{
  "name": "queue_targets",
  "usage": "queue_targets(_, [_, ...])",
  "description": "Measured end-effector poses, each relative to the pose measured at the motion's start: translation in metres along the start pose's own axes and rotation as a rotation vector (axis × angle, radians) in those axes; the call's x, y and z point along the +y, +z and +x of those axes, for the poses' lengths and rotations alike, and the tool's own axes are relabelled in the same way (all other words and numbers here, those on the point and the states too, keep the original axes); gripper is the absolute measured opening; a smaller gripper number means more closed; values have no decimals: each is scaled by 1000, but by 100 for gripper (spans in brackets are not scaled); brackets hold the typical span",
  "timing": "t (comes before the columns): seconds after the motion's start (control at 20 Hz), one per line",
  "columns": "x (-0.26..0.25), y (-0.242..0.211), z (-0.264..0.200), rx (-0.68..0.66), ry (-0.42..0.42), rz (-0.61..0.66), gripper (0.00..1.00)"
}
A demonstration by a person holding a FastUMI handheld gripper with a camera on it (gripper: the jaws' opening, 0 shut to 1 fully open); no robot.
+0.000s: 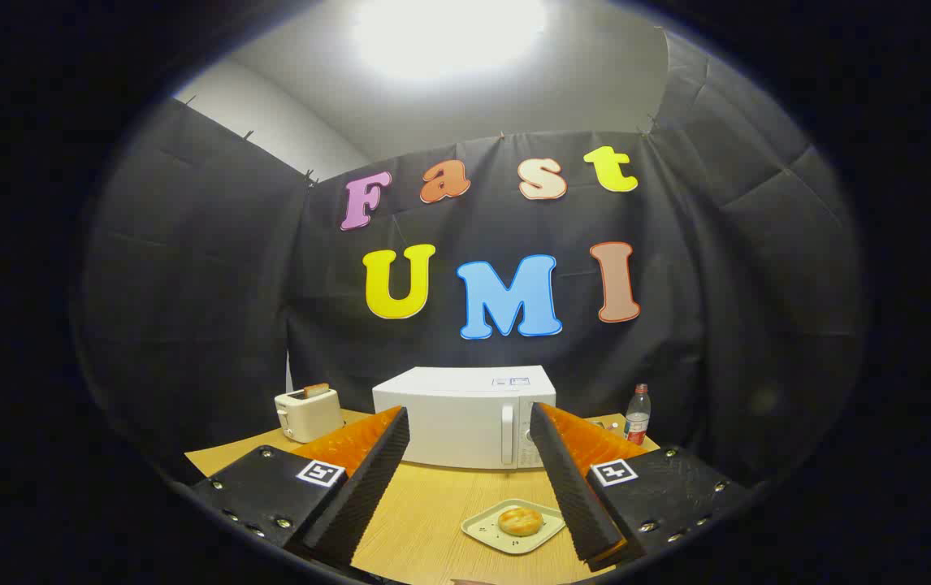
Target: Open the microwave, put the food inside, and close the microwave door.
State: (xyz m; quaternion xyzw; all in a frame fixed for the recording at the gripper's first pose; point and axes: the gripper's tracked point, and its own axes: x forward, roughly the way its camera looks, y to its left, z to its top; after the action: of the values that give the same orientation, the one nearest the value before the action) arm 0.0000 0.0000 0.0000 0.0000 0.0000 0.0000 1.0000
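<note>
Microwave [465, 422] sitting at the back of the wooden table [425, 512], right up near the black cloth wall, door shut, vertical handle [506, 435] on the right part of the front with the control panel just beside it. Framed neatly between the two fingers from this angle, but well beyond the tips, so no contact at all. Gripper [469, 422] spread wide, jaws fully released, nothing pinched between them, nothing touching either finger. Just hanging in the air above the near end of the table. Food [520, 520] down on the table closer in: a round, golden-brown bun-looking thing, resting on a small pale square plate [486, 532]. Plate lying between the fingers but much lower, nudged toward the right finger, with that finger's inner edge overlapping the plate's corner in view; can't tell any real contact there, looks like plain overlap. Off to the left of the microwave, a small cream toaster [307, 414] with a slice of toast [316, 391] poking up out of the slot. Off to the right, a clear plastic bottle [637, 414] with a red cap and red label, standing upright near the table's far corner. Bright ceiling light overhead, washing out the top of the scene.
</note>
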Motion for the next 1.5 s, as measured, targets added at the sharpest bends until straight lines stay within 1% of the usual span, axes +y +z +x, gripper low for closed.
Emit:
queue_targets(0.75, [-1, -2, 5, 5, 2, 2, 94])
queue_targets(1.0, [7, -7, 13, -3, 29, 9, 95])
queue_targets(1.15, [13, -11, 27, -10, 69, 38, 95])
queue_targets(1.2, [11, -13, 33, -8, 70, 45, 94])
queue_targets(1.4, [3, -16, 61, -40, 59, 67, 94])
queue_targets(1.5, [-4, -29, 79, -25, 39, 67, 94])
